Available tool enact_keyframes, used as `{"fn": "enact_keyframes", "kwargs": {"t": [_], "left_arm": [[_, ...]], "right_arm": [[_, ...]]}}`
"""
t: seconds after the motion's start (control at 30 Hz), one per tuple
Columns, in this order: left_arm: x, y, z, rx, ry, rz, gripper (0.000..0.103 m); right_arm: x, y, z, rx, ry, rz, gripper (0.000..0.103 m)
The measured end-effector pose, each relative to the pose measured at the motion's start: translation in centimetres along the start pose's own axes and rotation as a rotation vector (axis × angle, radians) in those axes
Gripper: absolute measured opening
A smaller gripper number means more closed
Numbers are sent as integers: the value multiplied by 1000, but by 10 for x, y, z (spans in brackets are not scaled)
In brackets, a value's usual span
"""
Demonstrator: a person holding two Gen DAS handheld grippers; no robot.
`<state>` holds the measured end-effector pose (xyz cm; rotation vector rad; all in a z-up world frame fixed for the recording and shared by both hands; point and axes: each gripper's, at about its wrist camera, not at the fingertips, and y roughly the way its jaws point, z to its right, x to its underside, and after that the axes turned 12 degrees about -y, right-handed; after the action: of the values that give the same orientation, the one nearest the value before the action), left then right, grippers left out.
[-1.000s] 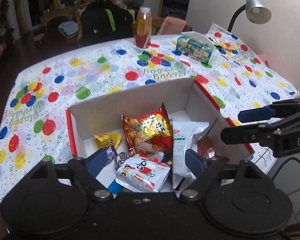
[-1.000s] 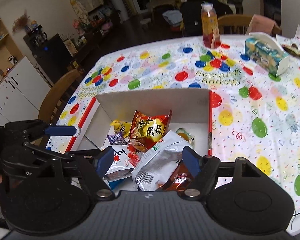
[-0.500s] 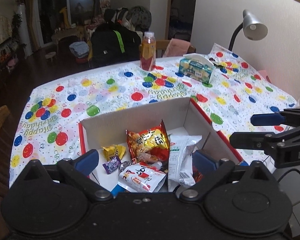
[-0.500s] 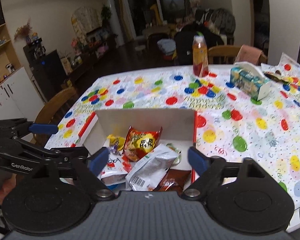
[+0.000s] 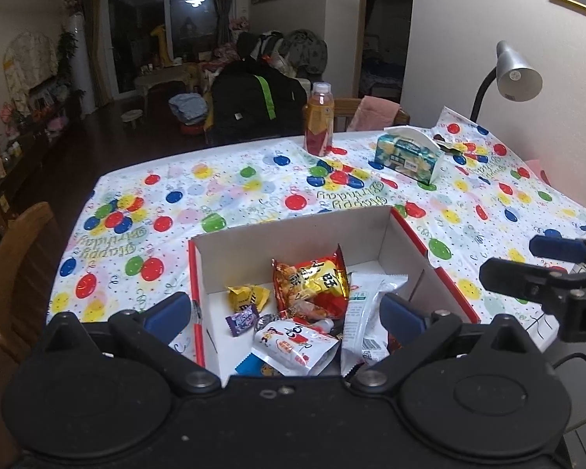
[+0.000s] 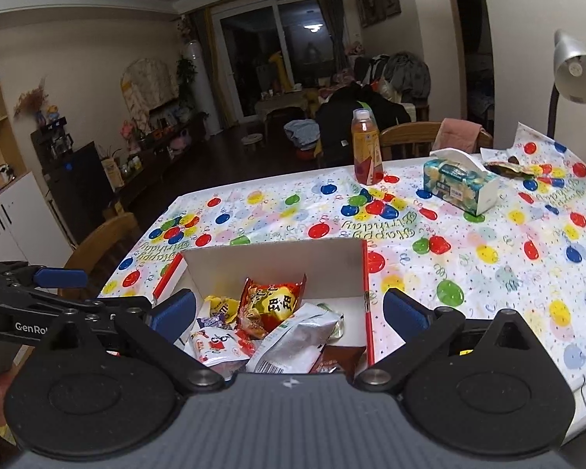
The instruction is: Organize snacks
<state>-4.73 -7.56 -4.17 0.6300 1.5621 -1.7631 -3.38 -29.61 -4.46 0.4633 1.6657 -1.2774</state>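
An open cardboard box (image 5: 293,234) with white walls and a red rim sits on the balloon-print tablecloth near the front table edge. Inside lie a red-and-gold snack bag (image 5: 312,285), a yellow candy (image 5: 246,297), a purple candy (image 5: 242,318), a white cartoon pouch (image 5: 293,346) and a silver-white packet (image 5: 365,312). My left gripper (image 5: 285,312) hovers above the box's near side, open and holding nothing. My right gripper (image 6: 289,312) is likewise open and empty over the same box (image 6: 277,262), just right of the left one. A brown packet (image 6: 334,359) lies at the near right corner.
An orange drink bottle (image 5: 319,119) and a tissue box (image 5: 408,156) stand at the far side of the table. A desk lamp (image 5: 515,74) rises at the far right. A wooden chair (image 5: 15,269) stands at the left edge, another (image 6: 410,138) behind the bottle.
Both grippers have risen and drawn back from the box, so more of the room shows. Their jaws have opened wider. The snacks in the box lie as before.
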Motion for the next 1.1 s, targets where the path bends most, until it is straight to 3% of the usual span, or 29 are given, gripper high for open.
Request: {"fn": "enact_keyframes", "kwargs": {"t": [0.23, 0.43, 1.1], "left_arm": [[2, -12, -1, 2, -32, 14, 103], [7, -16, -1, 9, -40, 13, 103], [10, -32, -2, 13, -68, 54, 102]], "right_arm": [[4, -8, -15, 23, -41, -10, 103], [6, -7, -10, 32, 34, -44, 103], [9, -20, -15, 61, 24, -1, 103]]}}
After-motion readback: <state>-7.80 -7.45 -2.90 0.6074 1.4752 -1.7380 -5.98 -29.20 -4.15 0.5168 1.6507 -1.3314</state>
